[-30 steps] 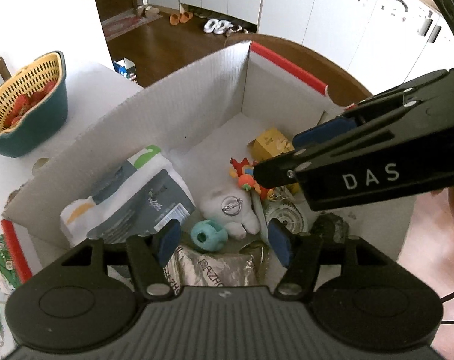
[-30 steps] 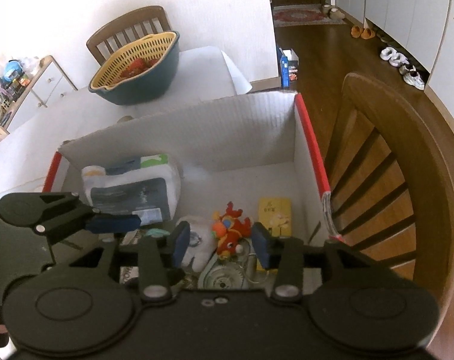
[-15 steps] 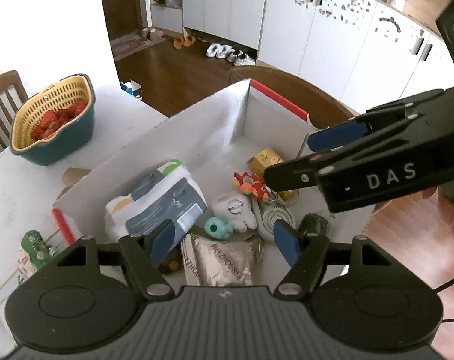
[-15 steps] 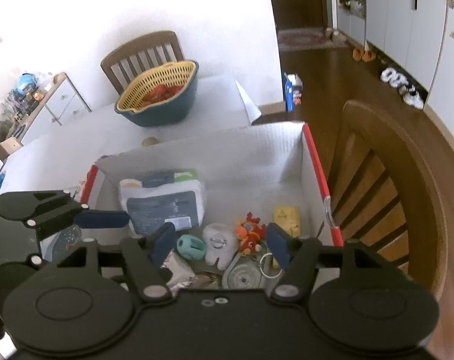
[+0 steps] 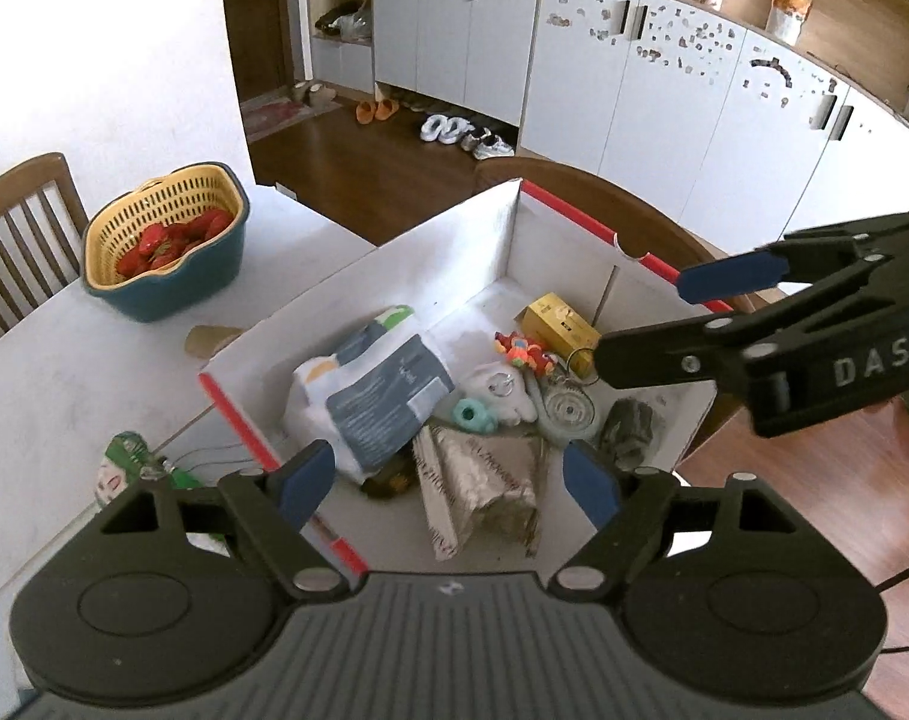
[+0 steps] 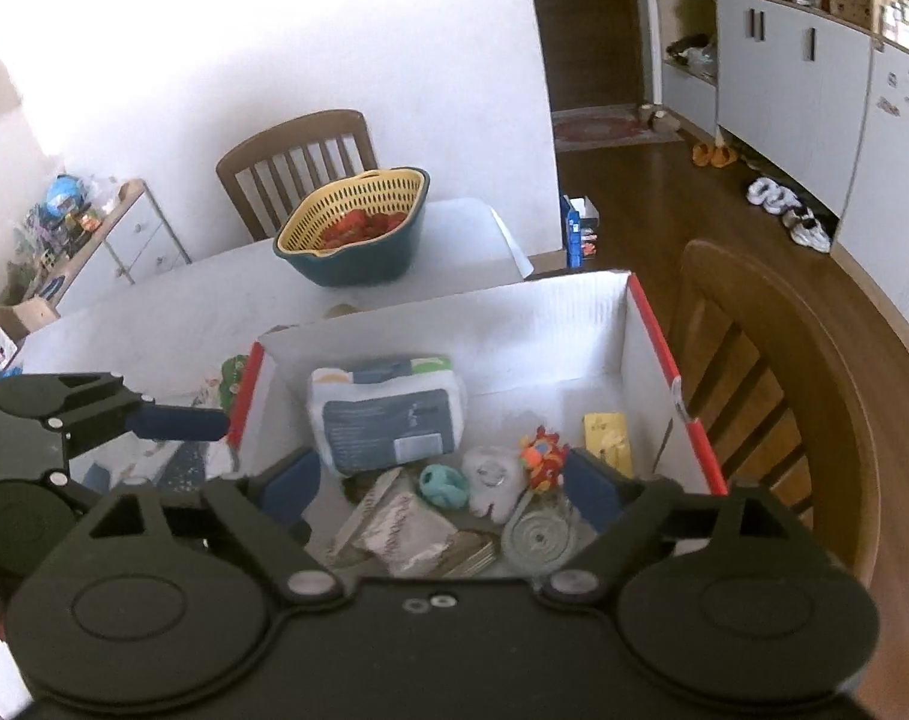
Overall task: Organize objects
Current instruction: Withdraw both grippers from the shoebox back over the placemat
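one white cardboard box with red edge strips sits on the white surface, its long axis running from the near left corner toward the wooden chair at its far end. inside the box, a wipes pack lies against the left wall, long side along that wall. beside it toward the box's middle lie a white plush tooth, a teal ring toy, an orange figure and a yellow carton; a silver foil pouch lies at the near end. both grippers hang above the box: left gripper fingers spread and empty, right gripper likewise. beyond the box stands a strawberry basket.
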Demonstrator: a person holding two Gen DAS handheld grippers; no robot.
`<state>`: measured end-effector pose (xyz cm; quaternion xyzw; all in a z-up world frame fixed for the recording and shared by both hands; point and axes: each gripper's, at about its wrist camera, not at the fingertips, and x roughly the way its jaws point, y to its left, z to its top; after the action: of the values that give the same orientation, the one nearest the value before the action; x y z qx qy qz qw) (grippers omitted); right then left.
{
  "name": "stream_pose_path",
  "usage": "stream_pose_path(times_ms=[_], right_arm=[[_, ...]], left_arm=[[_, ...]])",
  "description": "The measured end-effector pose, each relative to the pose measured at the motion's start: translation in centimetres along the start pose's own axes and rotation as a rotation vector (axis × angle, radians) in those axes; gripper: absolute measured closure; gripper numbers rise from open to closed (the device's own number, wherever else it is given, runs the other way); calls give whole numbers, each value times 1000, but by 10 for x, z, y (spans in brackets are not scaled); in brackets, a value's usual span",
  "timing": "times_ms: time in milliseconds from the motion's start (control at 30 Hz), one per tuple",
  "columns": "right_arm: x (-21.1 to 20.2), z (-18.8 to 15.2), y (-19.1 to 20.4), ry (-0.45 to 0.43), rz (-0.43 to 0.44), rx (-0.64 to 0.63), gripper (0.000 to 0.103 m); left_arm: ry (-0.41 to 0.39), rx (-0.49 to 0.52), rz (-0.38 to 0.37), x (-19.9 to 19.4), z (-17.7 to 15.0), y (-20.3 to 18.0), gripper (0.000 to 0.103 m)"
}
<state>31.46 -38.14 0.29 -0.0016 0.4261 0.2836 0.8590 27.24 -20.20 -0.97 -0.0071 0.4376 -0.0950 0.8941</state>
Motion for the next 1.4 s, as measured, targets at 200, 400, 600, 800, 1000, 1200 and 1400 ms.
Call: stream_pose_path(times_ms=[200, 400, 600, 800, 1000, 1200, 1400], right_arm=[[-14, -11, 21, -26, -17, 21, 9], [-21, -23, 49, -60, -43, 6, 6], [-22, -32, 75, -75, -62, -5, 6], [-16, -37, 102, -79, -69, -8, 5], [-9, -44, 126, -89, -78, -3, 4], [5, -50, 149, -78, -96, -3, 4], [19, -52, 174, -53, -83, -40, 4]], left_arm=[[-26, -16, -1, -19, -14, 18, 19], [-42, -30, -11, -37, -25, 40, 9], [-66, -61, -9, -49, -36, 66, 0], [-79, -88, 0, -55, -43, 94, 0], [-70, -109, -26, -56, -50, 122, 0], [-70, -104, -6, -50, -56, 147, 0], [-84, -64, -1, -41, -60, 169, 0]])
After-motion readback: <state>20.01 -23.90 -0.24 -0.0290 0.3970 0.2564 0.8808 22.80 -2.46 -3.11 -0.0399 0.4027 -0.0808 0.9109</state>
